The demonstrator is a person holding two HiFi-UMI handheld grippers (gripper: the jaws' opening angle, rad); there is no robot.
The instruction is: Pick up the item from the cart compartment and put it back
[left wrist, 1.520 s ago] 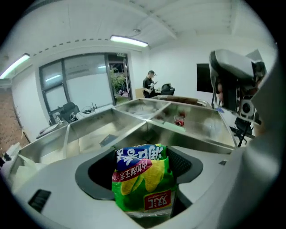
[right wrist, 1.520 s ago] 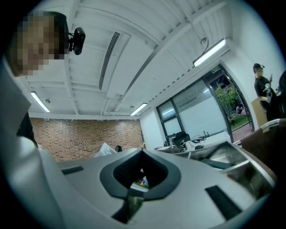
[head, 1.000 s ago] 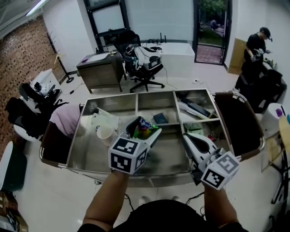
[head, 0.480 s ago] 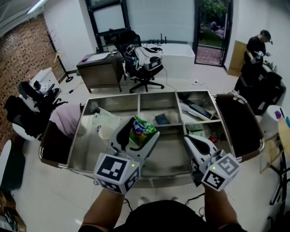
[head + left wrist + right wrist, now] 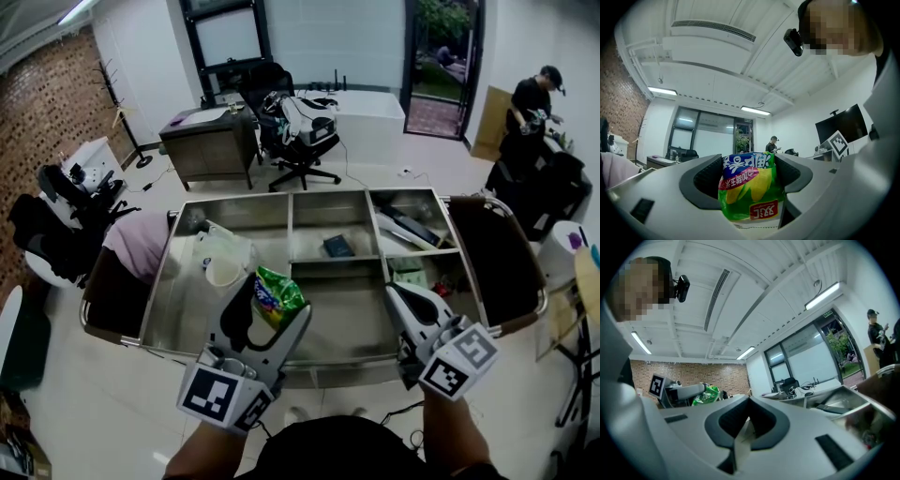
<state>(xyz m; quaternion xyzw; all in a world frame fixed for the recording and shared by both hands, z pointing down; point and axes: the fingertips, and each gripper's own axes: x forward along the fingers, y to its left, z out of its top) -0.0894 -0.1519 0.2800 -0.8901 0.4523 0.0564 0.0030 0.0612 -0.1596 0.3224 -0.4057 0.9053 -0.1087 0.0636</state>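
Left gripper (image 5: 276,305): clamped wide on snack bag (image 5: 273,291), risen clear of cart (image 5: 157,281)
Right gripper (image 5: 396,293): closed, empty
Remaining: return bag

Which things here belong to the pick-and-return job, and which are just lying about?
Job: snack bag, gripped in the left claw; cart.
Lying about: paper cup, small dark box, office chair, desk.

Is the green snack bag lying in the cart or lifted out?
Lifted out: the left gripper clamps the snack bag above the cart.
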